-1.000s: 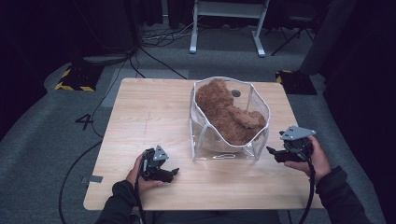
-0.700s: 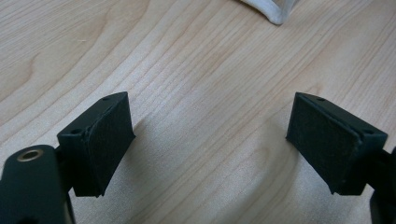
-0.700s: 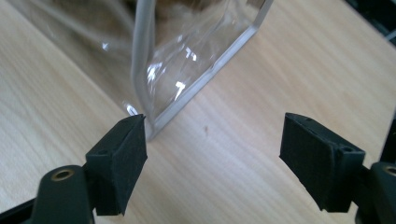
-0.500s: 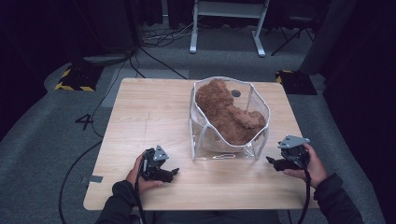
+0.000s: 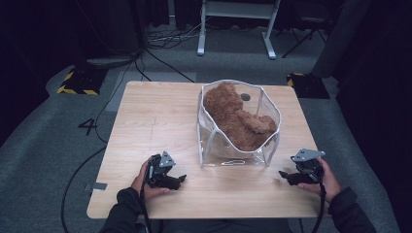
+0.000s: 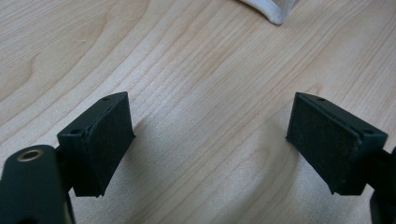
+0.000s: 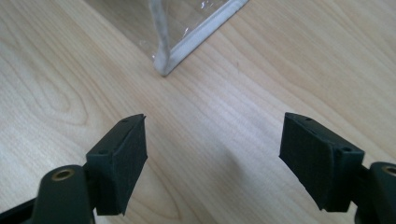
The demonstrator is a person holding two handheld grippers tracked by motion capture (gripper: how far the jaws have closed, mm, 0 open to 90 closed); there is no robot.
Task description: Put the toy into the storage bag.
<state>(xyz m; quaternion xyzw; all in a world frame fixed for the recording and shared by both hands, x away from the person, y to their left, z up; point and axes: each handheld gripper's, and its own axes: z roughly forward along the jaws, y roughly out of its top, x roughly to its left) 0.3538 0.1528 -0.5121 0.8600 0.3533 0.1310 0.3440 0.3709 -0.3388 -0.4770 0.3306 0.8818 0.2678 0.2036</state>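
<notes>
A brown teddy bear (image 5: 238,118) lies inside a clear plastic bag with white piping (image 5: 233,154) that stands open at the middle right of the wooden table (image 5: 155,116). My left gripper (image 5: 180,179) rests on the table near the front edge, left of the bag, open and empty. My right gripper (image 5: 284,175) rests near the front right corner, also open and empty, its jaws pointing toward the bag. A bottom corner of the bag (image 7: 161,65) lies just ahead of the right gripper (image 7: 212,158). Bare wood lies between the left gripper's (image 6: 208,140) jaws, with a bit of bag piping (image 6: 273,16) beyond.
Grey carpet surrounds the table, with cables (image 5: 160,58) on it behind. A white metal frame (image 5: 233,29) stands behind the table. Yellow-black marked blocks (image 5: 77,82) sit on the floor at the back left and back right.
My right gripper has come down and toward the front edge, settling on the table at the bag's right. The left gripper and the bag have stayed put.
</notes>
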